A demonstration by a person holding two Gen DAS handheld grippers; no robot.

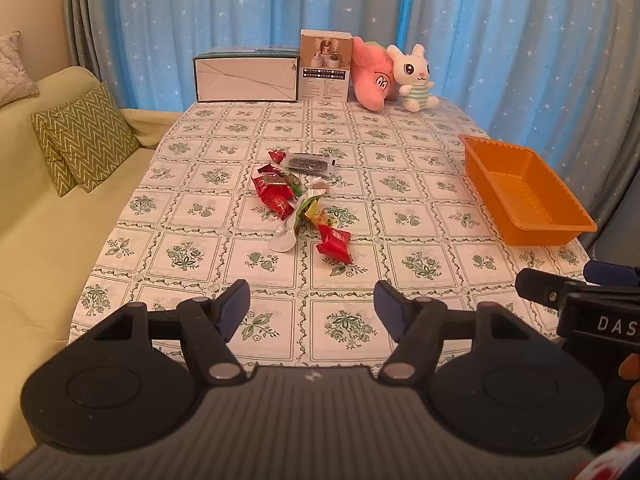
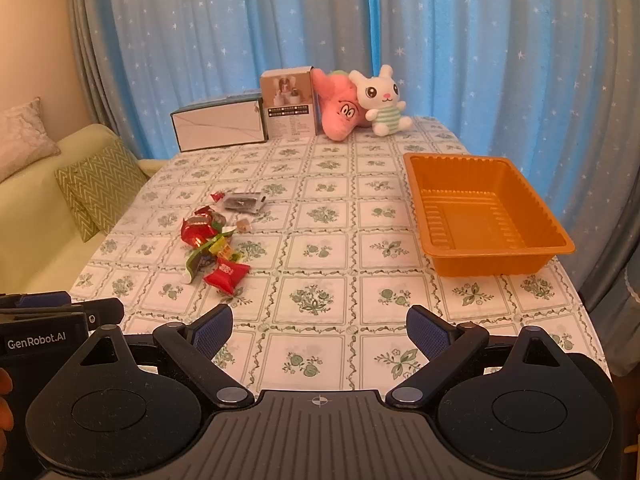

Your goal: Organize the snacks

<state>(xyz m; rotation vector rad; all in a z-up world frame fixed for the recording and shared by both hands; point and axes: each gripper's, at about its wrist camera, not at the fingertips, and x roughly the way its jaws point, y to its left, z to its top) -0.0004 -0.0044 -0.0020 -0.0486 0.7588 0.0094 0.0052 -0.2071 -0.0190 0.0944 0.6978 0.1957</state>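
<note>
Your left gripper (image 1: 312, 308) and right gripper (image 2: 319, 332) both hover over the near edge of the worktop (image 1: 400, 208) with jaws released and holding nothing. The snack packets (image 1: 298, 204) lie scattered mid-worktop, ahead of your left jaws and well apart from them. The orange tray (image 2: 492, 216) sits ahead-right of your right jaws.

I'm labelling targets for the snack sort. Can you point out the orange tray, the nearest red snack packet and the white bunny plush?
orange tray (image 2: 496, 268): right wrist view, on its near outer wall.
nearest red snack packet (image 2: 226, 274): right wrist view, middle of the wrapper.
white bunny plush (image 2: 380, 92): right wrist view, on its face.
</note>
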